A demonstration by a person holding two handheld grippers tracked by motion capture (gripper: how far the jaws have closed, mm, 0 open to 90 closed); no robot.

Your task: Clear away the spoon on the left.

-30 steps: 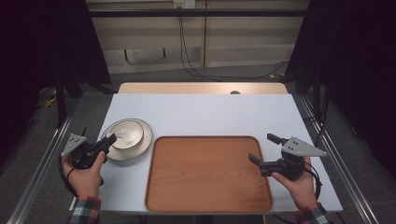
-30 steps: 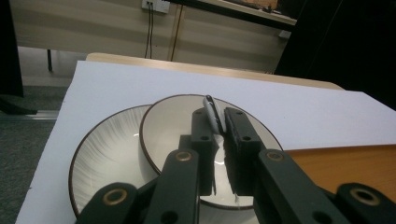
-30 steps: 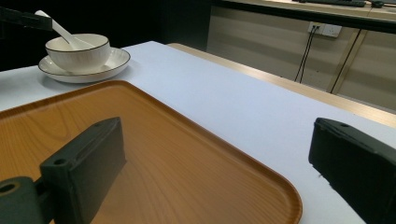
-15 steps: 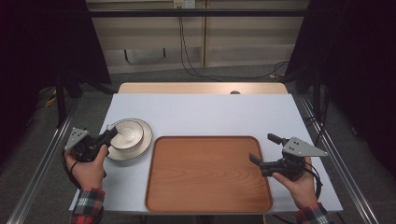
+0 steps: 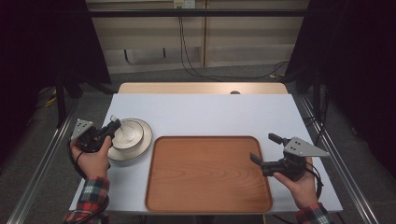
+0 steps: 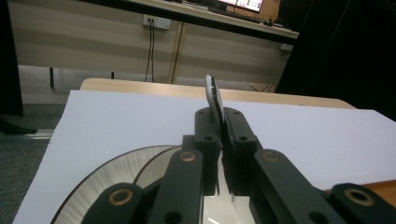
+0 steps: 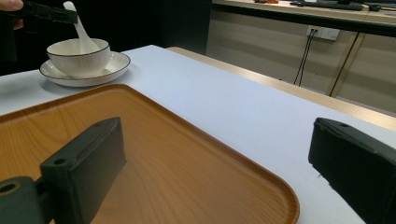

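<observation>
A white bowl sits on a white plate at the table's left. A white spoon stands tilted in the bowl, its handle pinched between the jaws of my left gripper, which is shut on it over the bowl's left rim. To the right lies a brown wooden tray with nothing on it. My right gripper is held open at the tray's right edge, one jaw over the tray and one over the white table.
The white table top has free room behind the tray. A wooden strip runs along its far edge, with cables and a wall beyond. Metal rails flank the table on both sides.
My left gripper has moved forward and to the right, from the plate's left edge to over the bowl. The right gripper has stayed where it was.
</observation>
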